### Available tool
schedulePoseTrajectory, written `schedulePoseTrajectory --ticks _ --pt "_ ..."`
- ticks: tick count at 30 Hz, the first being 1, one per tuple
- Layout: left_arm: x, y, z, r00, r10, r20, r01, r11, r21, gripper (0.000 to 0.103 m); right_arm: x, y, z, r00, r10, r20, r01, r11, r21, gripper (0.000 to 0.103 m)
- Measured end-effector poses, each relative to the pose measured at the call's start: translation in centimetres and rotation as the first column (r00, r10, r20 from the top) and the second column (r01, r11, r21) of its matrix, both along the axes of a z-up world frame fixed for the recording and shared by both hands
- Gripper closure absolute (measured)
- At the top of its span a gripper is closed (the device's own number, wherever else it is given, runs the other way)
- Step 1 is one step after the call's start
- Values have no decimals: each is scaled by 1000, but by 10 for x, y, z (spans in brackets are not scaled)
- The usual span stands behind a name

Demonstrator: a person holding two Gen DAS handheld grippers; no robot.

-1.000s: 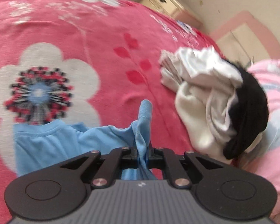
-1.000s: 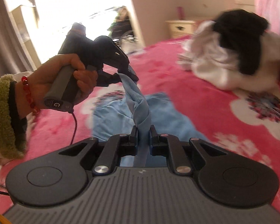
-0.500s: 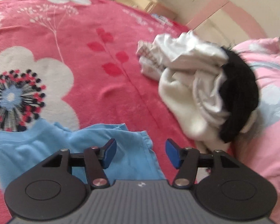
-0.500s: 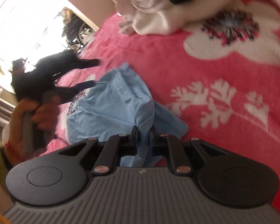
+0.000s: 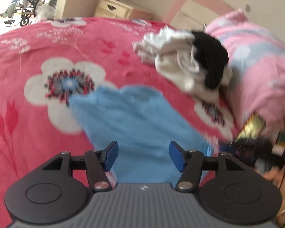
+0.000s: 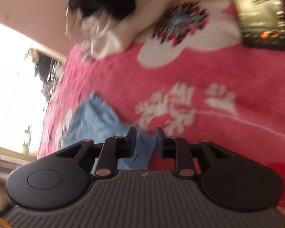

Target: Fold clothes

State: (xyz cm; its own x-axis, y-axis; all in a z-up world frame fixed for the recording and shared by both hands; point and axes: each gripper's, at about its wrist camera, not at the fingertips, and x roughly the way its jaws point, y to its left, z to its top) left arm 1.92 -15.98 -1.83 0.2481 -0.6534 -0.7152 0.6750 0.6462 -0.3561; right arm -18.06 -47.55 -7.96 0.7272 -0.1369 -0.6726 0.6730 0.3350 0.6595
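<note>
A light blue garment [image 5: 138,117] lies spread on the red flowered blanket [image 5: 38,133]. My left gripper [image 5: 143,152] hovers over its near end, open, with nothing pinched between the blue pads. In the right wrist view the same blue garment [image 6: 96,121] runs away to the left. My right gripper [image 6: 146,134] is low over its corner and its jaws are opening. A fold of blue cloth lies between them beside the left finger [image 6: 132,134], and red blanket shows in the gap by the other pad.
A heap of white and black clothes [image 5: 190,62] sits behind the garment, against a pink quilt [image 5: 260,66]. A dark flat screen-like object [image 6: 262,15] lies on the blanket. A cream nightstand [image 5: 114,9] and a wheelchair [image 5: 38,0] stand beyond the bed.
My left gripper let go of the blue cloth, opened wide and swung across, so the garment now lies flat. My right gripper rolled, sank toward the blanket and began to part its jaws.
</note>
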Motion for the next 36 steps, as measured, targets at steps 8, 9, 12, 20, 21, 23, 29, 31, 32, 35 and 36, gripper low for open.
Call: schedulePoseTrajectory --ticks 8,9,12,20,21,23,29,31,32,35,36 --pt "-53 -13 -35 991 -83 101 75 994 77 47 41 32 43 941 316 -120 -335 915 -225 79" --pt "-57 -15 -37 990 -93 105 85 993 81 47 45 32 45 929 339 -145 -365 903 -228 75" --pt "-66 -19 -43 982 -126 143 111 988 112 47 58 29 38 890 384 -245 -433 880 -194 54" --pt "-111 -37 -44 852 -384 355 311 918 247 46 69 15 6 861 410 -302 -453 887 -87 63" --pt "-118 -41 -48 825 -423 375 336 900 276 46 69 13 4 862 412 -296 -453 887 -85 75" --pt "-131 -47 -55 784 -479 395 371 872 320 46 66 13 5 862 417 -290 -459 884 -93 85" --pt "-152 -57 -73 719 -534 444 375 837 399 46 60 12 17 890 411 -198 -436 894 -105 96" --pt "-152 -57 -74 720 -521 458 354 844 402 49 59 9 22 907 404 -116 -414 906 -86 96" --pt "-150 -56 -73 731 -506 458 343 853 394 51 60 7 24 913 400 -84 -406 911 -75 96" --pt "-143 -54 -67 771 -448 452 305 884 354 54 61 -3 23 931 362 39 -363 932 19 96" --pt "-140 -53 -65 784 -427 450 293 894 340 54 61 -5 21 935 347 68 -351 935 49 96"
